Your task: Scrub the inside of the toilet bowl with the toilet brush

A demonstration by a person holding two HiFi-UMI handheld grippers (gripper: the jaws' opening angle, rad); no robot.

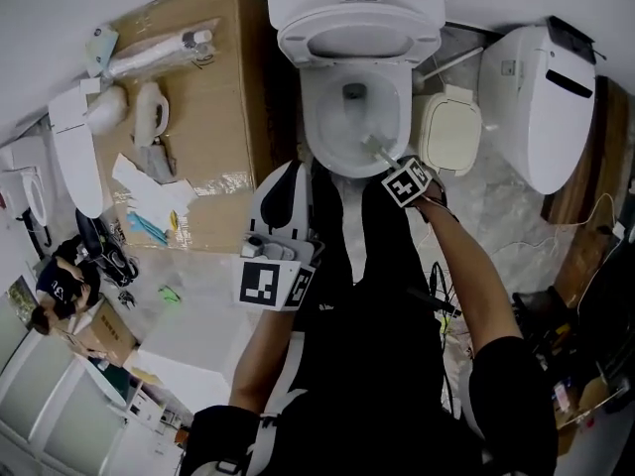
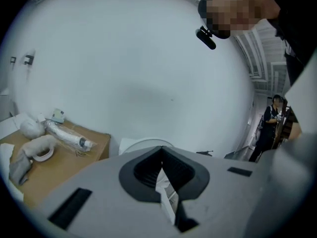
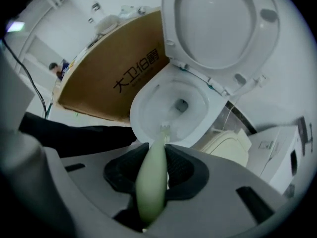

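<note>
The white toilet bowl (image 1: 319, 132) stands straight ahead with its seat and lid (image 1: 357, 38) raised. My right gripper (image 1: 392, 169) is shut on the pale green handle of the toilet brush (image 1: 375, 150), low at the bowl's near right rim. In the right gripper view the handle (image 3: 152, 177) runs up between the jaws, and the small bristle head (image 3: 165, 128) sits inside the bowl (image 3: 148, 108), near its front wall. My left gripper (image 1: 266, 251) is held back by my body, away from the toilet. Its pads (image 2: 148, 175) meet with nothing between them.
A large cardboard box (image 1: 213, 117) with bagged parts on top stands against the toilet's left side. A cream seat lid (image 1: 451, 132) and another white toilet (image 1: 541, 97) stand to the right. Cables (image 1: 437, 291) lie on the floor. A person (image 1: 60, 286) crouches at far left.
</note>
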